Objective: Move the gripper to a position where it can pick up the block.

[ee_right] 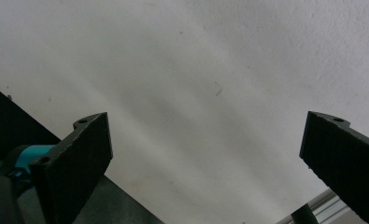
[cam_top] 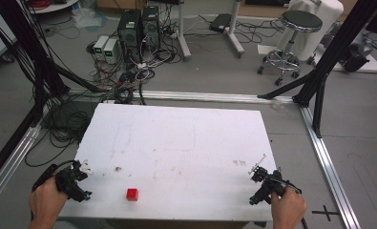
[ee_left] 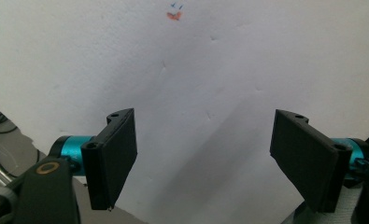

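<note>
Both tools spread wide, holding nothing | left tool (cam_top: 83,179) – right tool (cam_top: 264,179) | red block (cam_top: 132,194) at 6 o'clock on the bench (cam_top: 176,138) – you go slow, line up both sides.

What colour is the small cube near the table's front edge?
Red. The cube shows best in the high view.

Both hands bare, no sleeves seen: left hand (cam_top: 46,198), right hand (cam_top: 288,208). Left gripper (ee_left: 203,158) and right gripper (ee_right: 205,168) are black, with flat rectangular ribbed jaws, screw holes at the jaw tops and teal metal cylinders behind. Black cable (cam_top: 45,171) trails from the left gripper.
</note>
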A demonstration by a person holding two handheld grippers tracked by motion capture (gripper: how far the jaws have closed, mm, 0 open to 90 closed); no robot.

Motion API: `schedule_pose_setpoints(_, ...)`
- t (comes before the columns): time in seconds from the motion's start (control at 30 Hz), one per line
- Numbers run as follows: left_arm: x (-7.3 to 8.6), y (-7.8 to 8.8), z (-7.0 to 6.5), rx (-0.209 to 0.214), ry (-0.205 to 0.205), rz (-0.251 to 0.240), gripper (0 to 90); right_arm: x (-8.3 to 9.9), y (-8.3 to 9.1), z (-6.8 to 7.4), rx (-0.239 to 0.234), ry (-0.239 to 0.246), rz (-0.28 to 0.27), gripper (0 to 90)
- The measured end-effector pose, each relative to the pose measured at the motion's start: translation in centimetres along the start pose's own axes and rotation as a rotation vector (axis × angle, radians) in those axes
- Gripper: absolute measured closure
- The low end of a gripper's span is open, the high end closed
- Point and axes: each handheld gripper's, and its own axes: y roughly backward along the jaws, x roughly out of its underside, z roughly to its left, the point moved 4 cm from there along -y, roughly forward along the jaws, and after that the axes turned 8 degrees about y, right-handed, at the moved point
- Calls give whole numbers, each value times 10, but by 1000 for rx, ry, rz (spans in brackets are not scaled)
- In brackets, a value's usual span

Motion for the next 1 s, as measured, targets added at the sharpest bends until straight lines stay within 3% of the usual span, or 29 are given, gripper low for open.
schedule_pose_setpoints(0.3, -12, 13, -7, -12, -69, -18, 229, 1, 2, 0, 0, 2, -7, 16)
schedule_pose_setpoints(0.5, -20, 21, -10, -12, -156, 6, 228, 1, 3, 1, 1, 0, -9, 16)
schedule_pose_setpoints(0.8, -28, 30, -19, 57, -313, 40, 227, 1, 4, 0, -1, 5, -9, 16)
schedule_pose_setpoints(1.0, -35, 31, -23, 82, -388, 64, 228, 0, 4, 1, 0, 6, -7, 16)
